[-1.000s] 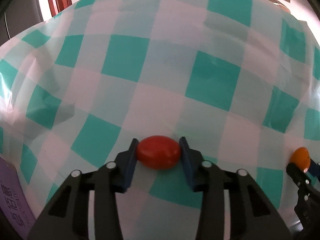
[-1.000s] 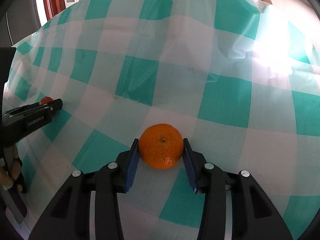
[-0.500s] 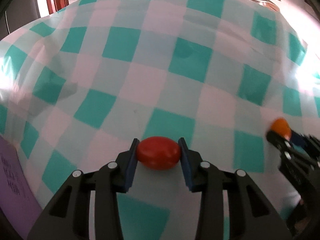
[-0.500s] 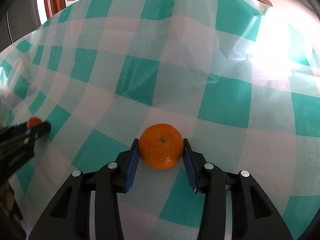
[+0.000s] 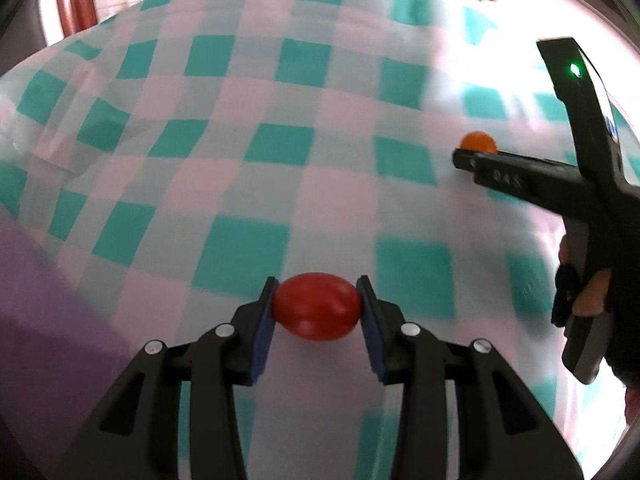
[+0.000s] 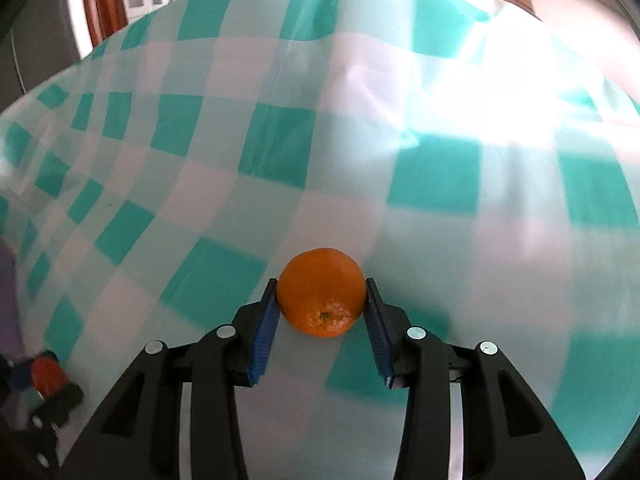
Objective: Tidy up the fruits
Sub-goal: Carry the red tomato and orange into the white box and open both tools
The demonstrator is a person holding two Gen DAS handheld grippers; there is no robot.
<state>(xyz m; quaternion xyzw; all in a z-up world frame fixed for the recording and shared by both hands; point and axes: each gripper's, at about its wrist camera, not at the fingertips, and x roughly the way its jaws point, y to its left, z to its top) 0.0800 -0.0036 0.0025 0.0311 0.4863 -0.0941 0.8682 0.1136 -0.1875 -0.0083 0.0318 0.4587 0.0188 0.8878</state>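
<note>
Low in the frame of each wrist view I have a fruit pinched, the left gripper (image 5: 316, 307) on a glossy red oval tomato (image 5: 316, 306), the right gripper (image 6: 321, 307) on a round orange mandarin (image 6: 321, 292); both hang above the teal-and-white checked tablecloth (image 5: 248, 176); I judge this the carrying step; next I need a drop-off spot, none yet visible.

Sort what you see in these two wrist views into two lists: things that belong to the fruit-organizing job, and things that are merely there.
Part of the job:
- smooth red oval tomato, clamped in the left gripper
- round orange mandarin, clamped in the right gripper

Merely there:
- teal-and-white checked tablecloth
- flat purple object at the left edge; too blurred to identify
</note>
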